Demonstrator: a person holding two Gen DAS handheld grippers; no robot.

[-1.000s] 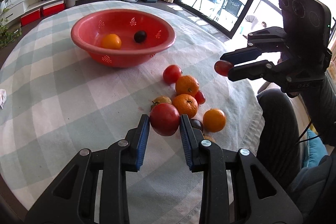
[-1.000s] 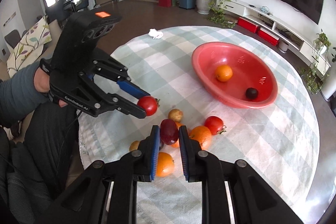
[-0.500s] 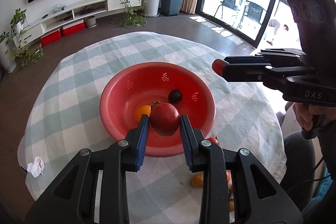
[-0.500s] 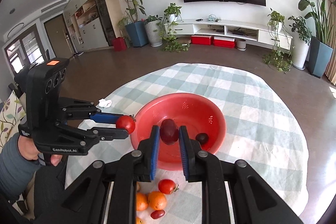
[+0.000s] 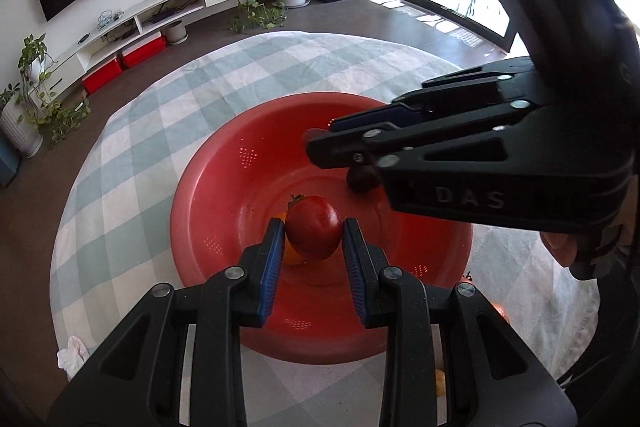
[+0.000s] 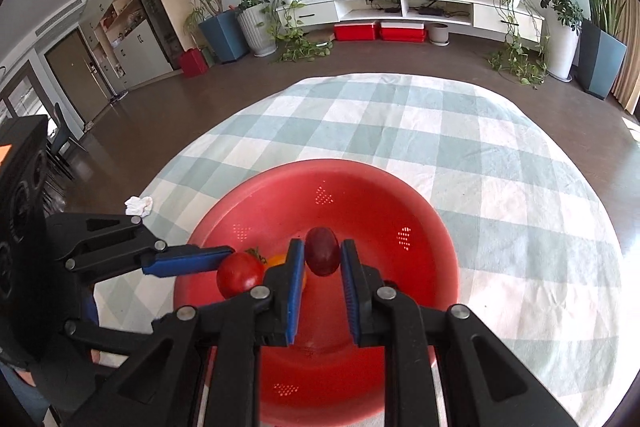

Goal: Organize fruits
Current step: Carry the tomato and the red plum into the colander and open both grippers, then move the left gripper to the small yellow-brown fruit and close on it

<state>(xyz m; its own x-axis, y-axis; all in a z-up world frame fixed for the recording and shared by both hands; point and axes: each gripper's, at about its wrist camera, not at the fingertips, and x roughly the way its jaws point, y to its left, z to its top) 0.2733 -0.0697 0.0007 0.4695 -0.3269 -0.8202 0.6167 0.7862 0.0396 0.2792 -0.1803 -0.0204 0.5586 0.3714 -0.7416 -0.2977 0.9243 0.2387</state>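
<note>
Left gripper (image 5: 313, 241) clamped on a round red tomato (image 5: 313, 227); right gripper (image 6: 320, 263) clamped on a small dark red plum (image 6: 322, 251). Both over the middle of the round red plastic bowl (image 6: 432, 227). Probably soft, smooth, easy to squash: hold gently by the sides.

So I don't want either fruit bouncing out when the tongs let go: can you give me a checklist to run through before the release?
1. Left tongs gripping the red tomato: ok, pads on both sides.
2. Right tongs gripping the dark red plum: ok.
3. Both fruits above the red colander bowl, inside its rim: ok.
4. Landing spot for the tomato: not ok, an orange lies right beneath it.
5. Height of each fruit above the bowl floor: cannot tell.
6. Tongs apart from each other: ok in the right wrist view, though close.
</note>
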